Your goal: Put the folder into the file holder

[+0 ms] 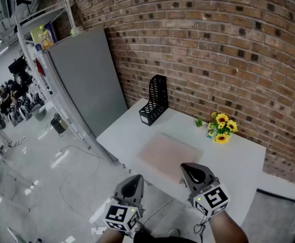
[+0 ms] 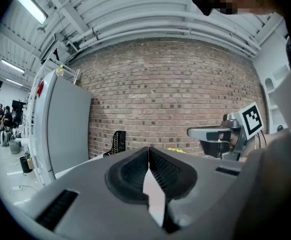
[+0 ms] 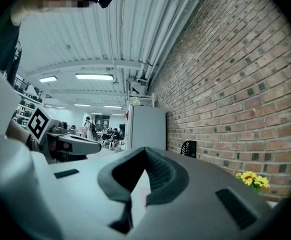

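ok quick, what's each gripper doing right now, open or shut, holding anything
left gripper: shut, nothing between its jaws
right gripper: shut, empty; the folder lies flat on the table, not held

Folder (image 1: 167,156): flat on the counter (image 1: 241,158), mid-surface.
File holder (image 1: 155,101): behind the folder and to its left, upright on the counter.
Flowers (image 1: 221,127): behind the folder, to its right.
Brick wall (image 1: 213,49): behind the folder, past both.
Cabinet (image 1: 86,80): left of the folder, off the counter.
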Available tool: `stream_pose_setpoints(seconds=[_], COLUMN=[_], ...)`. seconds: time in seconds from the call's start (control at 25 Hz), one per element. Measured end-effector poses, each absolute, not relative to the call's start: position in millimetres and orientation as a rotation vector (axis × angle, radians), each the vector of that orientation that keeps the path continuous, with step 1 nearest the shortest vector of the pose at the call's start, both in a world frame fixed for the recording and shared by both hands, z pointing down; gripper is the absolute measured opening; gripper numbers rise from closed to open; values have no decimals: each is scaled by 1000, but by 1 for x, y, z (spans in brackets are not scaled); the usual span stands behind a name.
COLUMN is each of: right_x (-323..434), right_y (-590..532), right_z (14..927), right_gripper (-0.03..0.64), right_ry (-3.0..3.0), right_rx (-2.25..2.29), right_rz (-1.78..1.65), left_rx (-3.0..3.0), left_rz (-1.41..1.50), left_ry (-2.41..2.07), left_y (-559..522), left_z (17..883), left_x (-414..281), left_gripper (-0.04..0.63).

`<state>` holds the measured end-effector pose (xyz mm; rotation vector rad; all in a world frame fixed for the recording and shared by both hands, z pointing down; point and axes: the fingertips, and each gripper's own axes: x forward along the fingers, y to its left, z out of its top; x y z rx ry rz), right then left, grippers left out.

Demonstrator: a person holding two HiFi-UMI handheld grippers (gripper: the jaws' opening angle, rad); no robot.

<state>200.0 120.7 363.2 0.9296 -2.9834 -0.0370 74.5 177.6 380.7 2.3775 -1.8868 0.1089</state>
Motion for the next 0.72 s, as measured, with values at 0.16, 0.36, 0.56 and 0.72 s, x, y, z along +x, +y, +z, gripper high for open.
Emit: stream_pose_setpoints(seconds=[0.16,0.36,0.56,0.72], right_x=[200,200,196,190], right_y=[112,106,99,92], right_z=[364,363,366,366], right_gripper=[2,2,3,5], right_ry=[-2988,-3020,-2994,-2993], right_rx=[933,918,911,905], right_rz=[-32,-29,-89,-103], left_rx=[2414,2409,2400,2419], left_rz=[113,102,107,103], left_ry=[-1895,-1893,-1899,-1884], left_y=[169,159,144,132], left_z=[382,384,387,387], left_x=[75,76,73,69], left_gripper=[8,8,9,9])
